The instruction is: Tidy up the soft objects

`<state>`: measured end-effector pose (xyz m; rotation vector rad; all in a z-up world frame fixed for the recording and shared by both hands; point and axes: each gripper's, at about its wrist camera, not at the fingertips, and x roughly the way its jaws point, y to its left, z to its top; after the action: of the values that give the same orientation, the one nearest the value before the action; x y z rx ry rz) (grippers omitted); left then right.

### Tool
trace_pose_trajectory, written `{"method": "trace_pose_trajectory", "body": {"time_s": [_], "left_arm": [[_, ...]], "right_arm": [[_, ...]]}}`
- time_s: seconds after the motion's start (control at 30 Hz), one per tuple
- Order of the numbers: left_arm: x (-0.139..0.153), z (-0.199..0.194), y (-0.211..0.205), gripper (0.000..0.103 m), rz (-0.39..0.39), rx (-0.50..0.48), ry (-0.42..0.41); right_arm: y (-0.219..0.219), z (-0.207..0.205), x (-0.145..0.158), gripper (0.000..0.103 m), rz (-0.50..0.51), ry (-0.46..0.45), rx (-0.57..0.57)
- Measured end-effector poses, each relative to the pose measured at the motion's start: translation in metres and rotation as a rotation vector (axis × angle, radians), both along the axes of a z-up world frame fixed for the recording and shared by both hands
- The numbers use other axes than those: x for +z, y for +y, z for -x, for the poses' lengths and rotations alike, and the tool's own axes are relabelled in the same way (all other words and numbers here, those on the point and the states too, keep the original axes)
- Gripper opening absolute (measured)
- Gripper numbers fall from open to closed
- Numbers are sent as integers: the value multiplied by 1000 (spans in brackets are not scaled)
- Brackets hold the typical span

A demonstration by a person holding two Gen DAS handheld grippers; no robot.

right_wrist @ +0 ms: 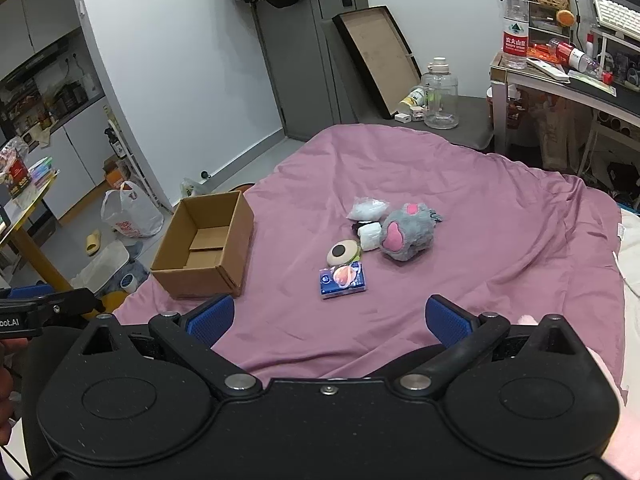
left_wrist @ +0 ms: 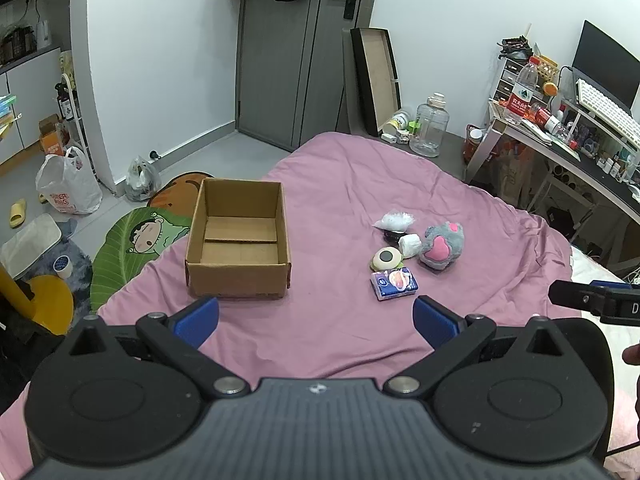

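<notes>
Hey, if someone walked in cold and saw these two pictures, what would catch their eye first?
Probably the pink bedspread filling the middle of both views, with an open, empty cardboard box on its left part. To the right of the box lies a small cluster of soft things, led by a grey and pink plush toy with a blue tissue pack nearest the camera. Both tongs hang open in the foreground, holding nothing.

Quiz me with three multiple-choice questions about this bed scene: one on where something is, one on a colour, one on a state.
1. Where is the cardboard box relative to the soft items?
A. to their left
B. to their right
C. on top of them

2. What colour is the bedspread?
A. green
B. pink
C. white

3. The box is:
A. taped shut
B. full
C. open and empty

Answers: 1 A, both views show the plush toy and tissue pack right of it. 2 B, pink throughout. 3 C, its bare floor shows.
</notes>
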<state>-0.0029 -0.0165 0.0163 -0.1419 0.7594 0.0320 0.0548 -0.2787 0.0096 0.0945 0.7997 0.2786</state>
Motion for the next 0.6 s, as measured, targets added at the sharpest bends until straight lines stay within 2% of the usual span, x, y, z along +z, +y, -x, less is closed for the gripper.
{"method": "trace_pose_trajectory", "body": {"time_s": [0.6], "left_arm": [[-1, 4, 1, 102, -4, 17, -11]], "right_arm": [[-4, 0, -1, 103, -7, 1, -8]]}}
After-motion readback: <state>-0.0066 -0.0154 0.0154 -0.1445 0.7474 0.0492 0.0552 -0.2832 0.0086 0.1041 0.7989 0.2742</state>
